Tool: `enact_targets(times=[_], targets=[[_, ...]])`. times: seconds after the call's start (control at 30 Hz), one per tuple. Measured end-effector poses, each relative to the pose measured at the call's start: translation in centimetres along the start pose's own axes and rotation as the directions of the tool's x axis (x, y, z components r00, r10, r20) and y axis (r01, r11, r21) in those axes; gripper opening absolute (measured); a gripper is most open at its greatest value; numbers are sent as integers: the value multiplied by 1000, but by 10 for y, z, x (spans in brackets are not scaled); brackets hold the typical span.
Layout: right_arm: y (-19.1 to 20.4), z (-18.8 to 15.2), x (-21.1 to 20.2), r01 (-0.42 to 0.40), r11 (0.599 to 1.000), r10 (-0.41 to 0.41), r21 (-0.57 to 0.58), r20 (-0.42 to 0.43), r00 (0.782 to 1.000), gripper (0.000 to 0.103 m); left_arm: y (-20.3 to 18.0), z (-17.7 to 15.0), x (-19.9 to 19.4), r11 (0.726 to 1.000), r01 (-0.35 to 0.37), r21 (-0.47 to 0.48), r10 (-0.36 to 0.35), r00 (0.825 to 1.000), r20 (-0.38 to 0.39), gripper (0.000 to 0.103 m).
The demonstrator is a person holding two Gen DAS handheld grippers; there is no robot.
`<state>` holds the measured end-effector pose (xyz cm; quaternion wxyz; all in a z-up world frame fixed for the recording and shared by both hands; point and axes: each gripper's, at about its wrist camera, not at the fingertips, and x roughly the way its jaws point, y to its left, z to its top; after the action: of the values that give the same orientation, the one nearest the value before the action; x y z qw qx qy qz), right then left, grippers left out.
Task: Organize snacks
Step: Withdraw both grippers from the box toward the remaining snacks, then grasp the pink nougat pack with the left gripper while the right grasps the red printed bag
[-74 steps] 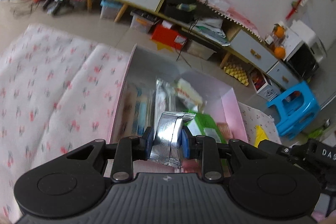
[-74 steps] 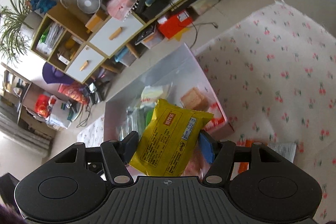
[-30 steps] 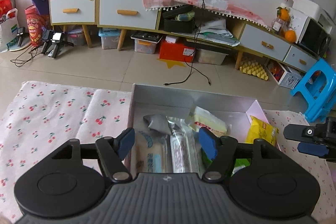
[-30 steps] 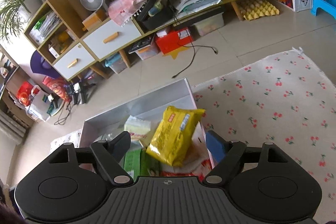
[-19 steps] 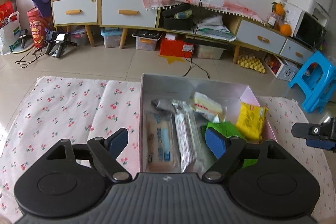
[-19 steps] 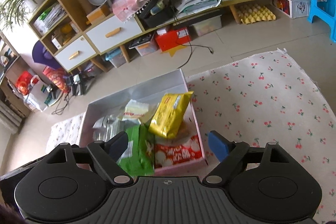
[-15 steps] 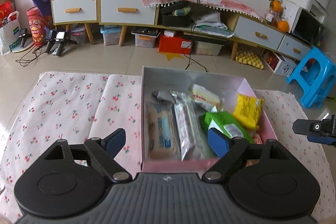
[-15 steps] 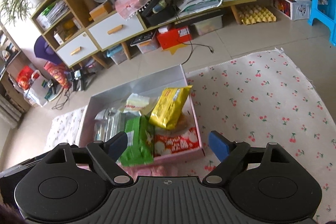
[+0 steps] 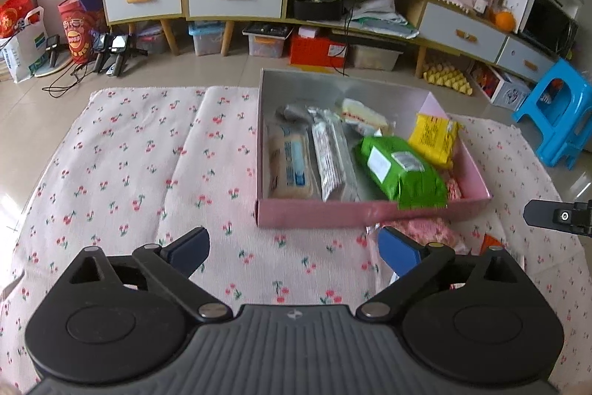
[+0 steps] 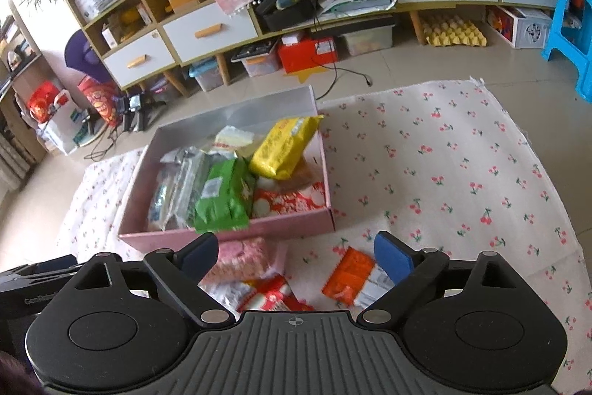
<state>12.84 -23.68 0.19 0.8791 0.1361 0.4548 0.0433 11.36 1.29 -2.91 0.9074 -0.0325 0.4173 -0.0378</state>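
One pink box point(image 9: 370, 213) sits on the cherry-print cloth point(image 9: 148, 154), at twelve o'clock from both grippers. Left to right inside: one blue-striped packet point(image 9: 290, 165), one silver packet point(image 9: 331, 158), one green bag point(image 9: 399, 169), one yellow bag point(image 9: 434, 139); their print is too small to read. The left gripper point(image 9: 292, 248) is empty, jaws opening wide. The right gripper point(image 10: 296, 252) is likewise empty and opening, with one orange packet point(image 10: 347, 274) lying on the cloth below its jaws.

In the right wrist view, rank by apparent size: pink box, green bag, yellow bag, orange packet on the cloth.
1. pink box
2. green bag
3. yellow bag, close to the green one, so unsure
4. orange packet, smallest though nearest the camera
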Motion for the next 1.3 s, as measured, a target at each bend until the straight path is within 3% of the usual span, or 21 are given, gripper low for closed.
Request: enact_targets(times=[0.27,0.43,0.6,0.8,0.97,1.2,1.3], targets=[[-13,-26,8,81,995,-84,-60,-44,995,94,-13,-23,-1,1000,-23,3,23,999,-31,99],[-16,-36,16,117,982,-128,-146,-66,990,94,-22,-28,-3,1000,14,1,-14,998,-56,99],[-22,-40,18,107,980,-122,-165,-83,989,94,-29,-30,4,994,67,82,-65,998,-22,99],[-19,-49,22,104,966,-132,-238,-105,986,94,-33,-31,23,966,118,231,-124,992,15,97],[-14,-55,26,80,955,-119,-284,-120,986,94,-32,-29,37,954,163,252,-168,986,1,83],[-10,-54,33,52,956,-95,-289,-137,986,94,-40,-26,48,941,243,235,-242,970,-34,46],[-10,-53,36,43,961,-85,-273,-145,986,94,-46,-26,47,931,249,266,-253,967,-18,46]])
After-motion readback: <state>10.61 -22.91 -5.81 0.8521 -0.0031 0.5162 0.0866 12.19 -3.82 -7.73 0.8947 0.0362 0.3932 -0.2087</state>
